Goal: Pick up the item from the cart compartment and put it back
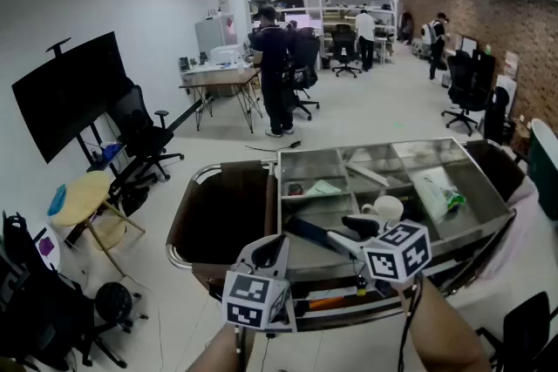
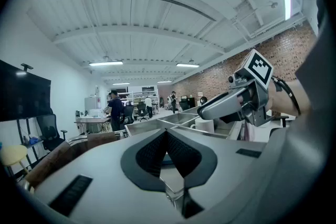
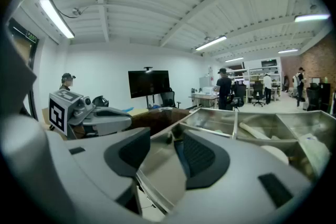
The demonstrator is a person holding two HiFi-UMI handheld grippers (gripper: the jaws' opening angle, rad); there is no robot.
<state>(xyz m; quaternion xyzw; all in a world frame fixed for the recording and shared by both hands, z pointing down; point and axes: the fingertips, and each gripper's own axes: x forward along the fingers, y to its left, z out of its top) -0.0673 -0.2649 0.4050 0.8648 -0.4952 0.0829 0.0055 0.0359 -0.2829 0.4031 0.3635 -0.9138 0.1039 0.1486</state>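
We're over the cart (image 1: pixel 375 145) now, and the right gripper (image 1: pixel 349 233) is poised above the near left compartment (image 1: pixel 307 250), jaws spread wide with nothing pressed between them; in the right gripper view (image 3: pixel 167 149) the steel floor shows through the gap, and a dark blue item (image 3: pixel 179 157) lies low just inside the right pad; what it is we can't quite make out, it reads only as a long dark strip, but it looks like our target; from the head view the dark blue item (image 1: pixel 305 231) lies slantwise in that compartment, just ahead of the jaw tips; the left gripper (image 1: pixel 272 250) hangs at the cart's near left corner, and its own view (image 2: pixel 167 132) shows the pads meeting at the tips, closed on nothing; so no pick yet, by our reckoning; now the hazards: the white mug (image 1: pixel 386 208) stands just beside the right gripper, and a sideways swing on the descent could tip it; the item lies flat on steel, so pads that close too high would skid over it, or catch the compartment wall instead; the plastic bag (image 1: pixel 433 187) in the right-hand compartment sits well apart and shouldn't interfere.
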